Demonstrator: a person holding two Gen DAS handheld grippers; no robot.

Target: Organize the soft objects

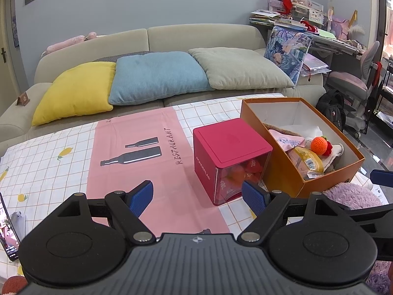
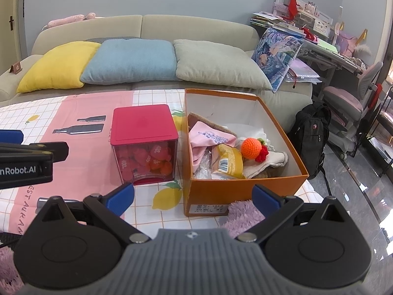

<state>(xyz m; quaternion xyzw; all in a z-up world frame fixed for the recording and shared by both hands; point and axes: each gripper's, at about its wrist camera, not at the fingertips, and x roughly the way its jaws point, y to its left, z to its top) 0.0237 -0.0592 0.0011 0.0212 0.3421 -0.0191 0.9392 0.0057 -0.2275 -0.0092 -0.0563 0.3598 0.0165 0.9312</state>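
1. progress is looking well along, as a judgement: the orange cardboard box [image 2: 245,186] at the right of the table is already holding a heap of soft things, while a fluffy purple item [image 2: 242,212] is lying outside it, just beside its near wall, apparently still waiting to go in.
2. counting inside the box: one crocheted orange ball [image 2: 250,148], one small red crocheted piece [image 2: 264,154] touching it, one pink cloth [image 2: 208,136], one yellow packet [image 2: 229,163], plus pale fabric beneath that is too jumbled to count.
3. one red-lidded clear cube [image 2: 143,145] is sitting just left of the box, holding red and orange pieces too many to count; whether they are soft is not clear.
4. left gripper [image 1: 197,195] is hovering over the pink restaurant mat [image 1: 147,157], jaws spread wide, gripping nothing.
5. right gripper [image 2: 194,195] is hanging near the box's near left corner, jaws likewise wide apart and empty, with the purple item partly between its fingers.
6. four cushions are lying on the far sofa [image 2: 196,28]: yellow, blue, grey-green, printed.
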